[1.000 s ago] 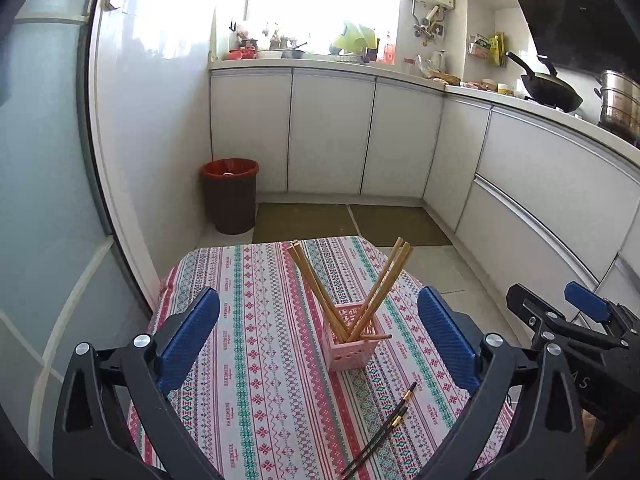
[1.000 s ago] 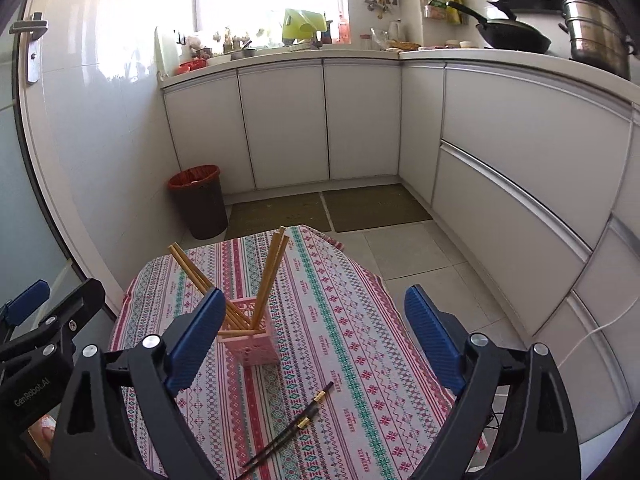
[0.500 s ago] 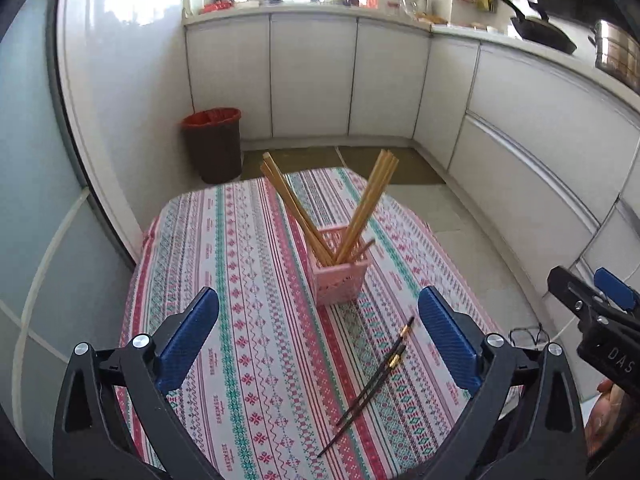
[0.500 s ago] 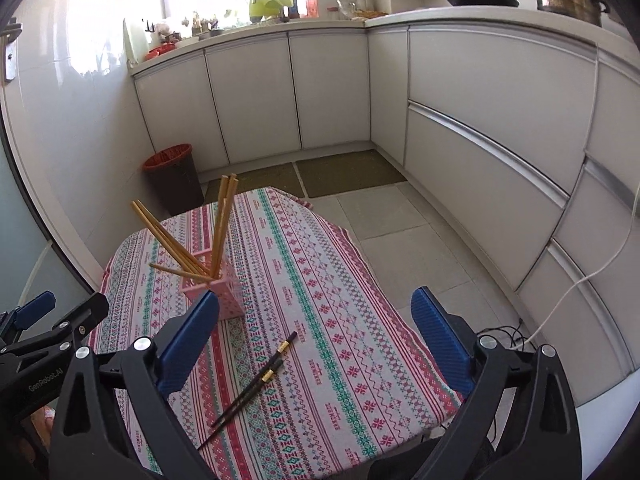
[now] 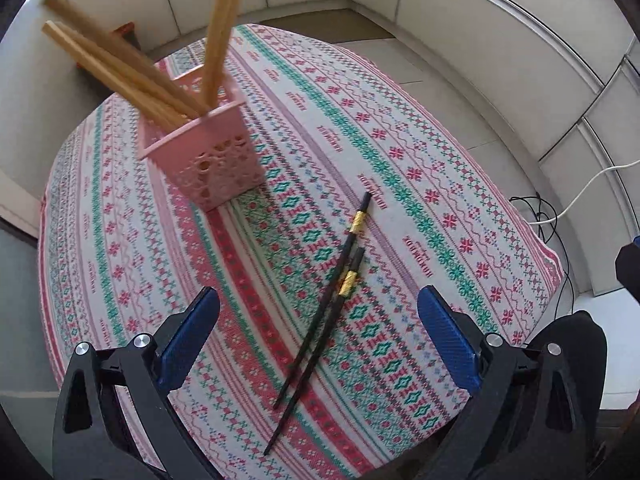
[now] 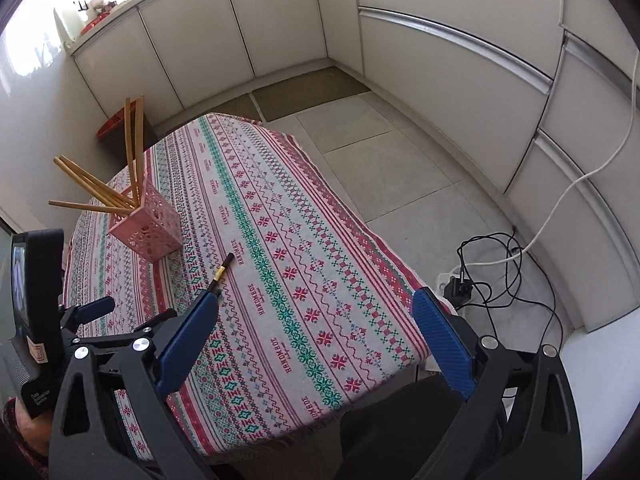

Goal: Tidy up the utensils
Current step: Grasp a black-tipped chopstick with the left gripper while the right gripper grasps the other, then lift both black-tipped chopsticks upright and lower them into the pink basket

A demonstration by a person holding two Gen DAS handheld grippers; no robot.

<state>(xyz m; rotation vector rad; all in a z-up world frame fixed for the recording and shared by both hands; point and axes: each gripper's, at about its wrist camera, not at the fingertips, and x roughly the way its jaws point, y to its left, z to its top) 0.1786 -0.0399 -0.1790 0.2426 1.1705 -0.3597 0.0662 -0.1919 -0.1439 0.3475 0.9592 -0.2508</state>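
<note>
Left wrist view now looks steeply down at the tablecloth (image 5: 420,168), where half a second ago it took in the cabinets and bin; the left gripper (image 5: 318,316) has dropped closer, its jaws spread wide and holding nothing. Two black chopsticks (image 5: 326,308) with gold bands lie side by side on the cloth between and just ahead of its fingertips. One pink holder (image 5: 204,152) stands ahead and to the left, with about six wooden chopsticks (image 5: 132,76) leaning out of it. Right wrist view has tilted down too: the right gripper (image 6: 314,308) is likewise wide apart and empty, over the cloth's near edge, with the black pair partly hidden behind its left finger.
</note>
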